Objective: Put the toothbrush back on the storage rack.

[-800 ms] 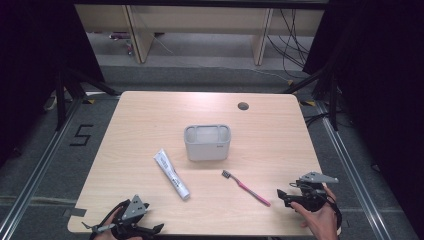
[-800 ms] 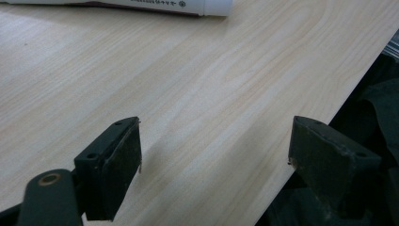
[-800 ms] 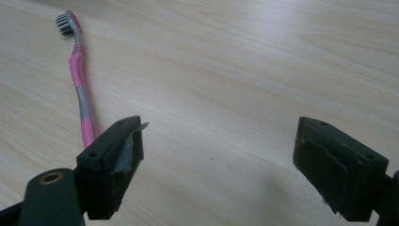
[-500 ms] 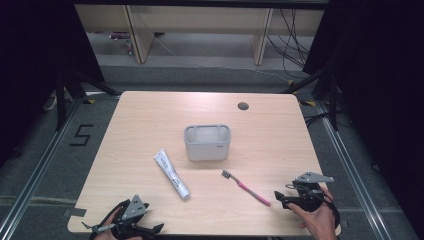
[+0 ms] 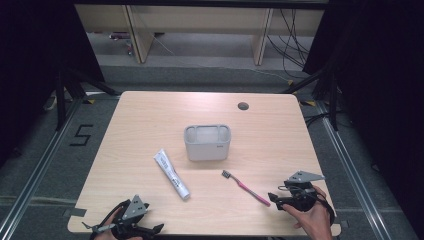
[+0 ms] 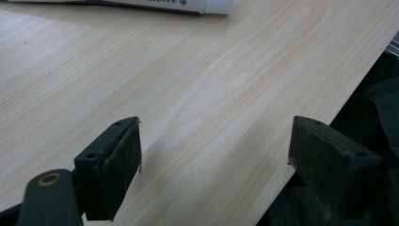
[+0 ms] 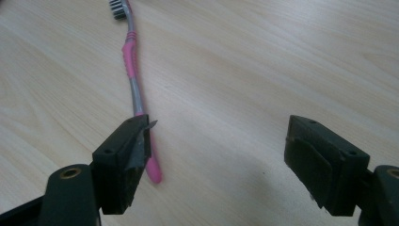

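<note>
While resting on the tabletop (image 5: 280,145):
Toothbrush (image 7: 132,70): pink handle end beside one jaw, outside the gap.
Right gripper (image 7: 219,155): jaws wide apart, empty.

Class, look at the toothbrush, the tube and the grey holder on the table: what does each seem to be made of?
Toothbrush: probably plastic, with a glossy pink handle and a greyer neck.
Tube: likely soft plastic or laminate, white and printed, slightly flattened, with a white cap.
Holder: looks like matte grey moulded plastic with rounded corners, though ceramic cannot be ruled out.
Table: pale wood-grain surface, perhaps laminate.
</note>
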Tool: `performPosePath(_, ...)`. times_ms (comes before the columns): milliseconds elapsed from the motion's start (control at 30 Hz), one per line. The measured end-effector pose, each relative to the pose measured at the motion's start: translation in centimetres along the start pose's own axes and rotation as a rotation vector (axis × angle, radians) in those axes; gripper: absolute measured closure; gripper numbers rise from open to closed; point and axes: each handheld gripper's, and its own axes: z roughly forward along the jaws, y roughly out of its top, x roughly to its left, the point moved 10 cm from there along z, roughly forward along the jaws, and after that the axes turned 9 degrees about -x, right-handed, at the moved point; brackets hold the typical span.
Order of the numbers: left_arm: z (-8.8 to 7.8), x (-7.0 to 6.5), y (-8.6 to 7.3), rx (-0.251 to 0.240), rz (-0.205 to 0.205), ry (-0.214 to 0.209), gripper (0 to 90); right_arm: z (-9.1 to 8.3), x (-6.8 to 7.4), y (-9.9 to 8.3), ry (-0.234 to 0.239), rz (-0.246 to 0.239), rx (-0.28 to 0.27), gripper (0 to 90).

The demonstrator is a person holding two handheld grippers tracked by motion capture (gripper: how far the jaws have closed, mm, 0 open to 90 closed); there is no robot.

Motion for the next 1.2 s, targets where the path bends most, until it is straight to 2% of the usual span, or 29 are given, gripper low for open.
performPosePath(33, 0.0, 0.0, 0.0, -0.005, -0.006, 0.003, 17.1, 0.1, 0.2, 0.2, 0.007, -0.020, 0.001, 24.5)
performPosePath(133, 0.0, 0.0, 0.0, -0.005, -0.006, 0.002, 17.1, 0.1, 0.5, 0.4, 0.007, -0.020, 0.013, 24.7)
performPosePath(167, 0.0, 0.0, 0.0, 0.003, -0.003, -0.002, 17.1, 0.2, 0.6, 0.7, 0.015, -0.046, 0.010, 25.3)
performPosePath(267, 0.1, 0.0, 0.0, -0.003, -0.007, 0.002, 17.1, 0.4, 1.1, 1.0, 0.020, -0.033, 0.002, 26.4)
performPosePath(400, 0.1, 0.1, 0.0, -0.001, -0.006, 0.002, 17.1, 0.5, 1.7, 1.4, 0.035, -0.048, 0.026, 29.1)
performPosePath(433, 0.1, 0.0, 0.0, -0.008, -0.008, 0.001, 17.1, 0.8, 1.8, 1.6, 0.044, -0.085, 0.029, 30.5)
performPosePath(533, 0.1, -0.1, 0.0, -0.010, -0.017, -0.005, 17.1, 0.8, 2.2, 1.7, 0.044, -0.063, 0.044, 31.8)
performPosePath(567, 0.1, 0.0, 0.0, -0.008, -0.014, -0.004, 17.1, 0.7, 2.4, 1.9, 0.050, -0.065, 0.066, 32.1)
performPosePath(600, 0.1, 0.0, 0.0, -0.008, -0.016, -0.004, 17.1, 1.0, 2.6, 2.0, 0.049, -0.053, 0.055, 32.2)
performPosePath(633, 0.1, 0.0, 0.0, -0.008, -0.016, -0.004, 17.1, 1.2, 2.4, 2.1, 0.054, -0.093, 0.050, 32.6)
performPosePath(767, 0.2, 0.1, 0.0, -0.005, -0.011, 0.004, 17.1, 1.2, 2.9, 2.3, 0.057, -0.094, 0.085, 33.7)
performPosePath(867, 0.2, 0.0, 0.0, -0.011, -0.017, -0.003, 17.1, 1.4, 3.0, 2.4, 0.065, -0.121, 0.085, 35.9)
performPosePath(933, 0.2, 0.1, 0.0, -0.007, -0.015, 0.004, 17.1, 1.9, 3.2, 2.7, 0.080, -0.160, 0.086, 38.6)
performPosePath(1067, 0.2, 0.0, 0.0, -0.008, -0.016, -0.005, 17.1, 2.0, 3.7, 2.8, 0.089, -0.156, 0.119, 41.9)
performPosePath(1100, 0.2, 0.1, 0.0, -0.006, -0.014, 0.003, 17.1, 2.2, 3.7, 3.2, 0.104, -0.196, 0.126, 44.7)
performPosePath(1200, 0.2, 0.1, 0.0, -0.006, -0.014, 0.003, 17.1, 2.6, 4.0, 3.5, 0.095, -0.187, 0.131, 46.4)
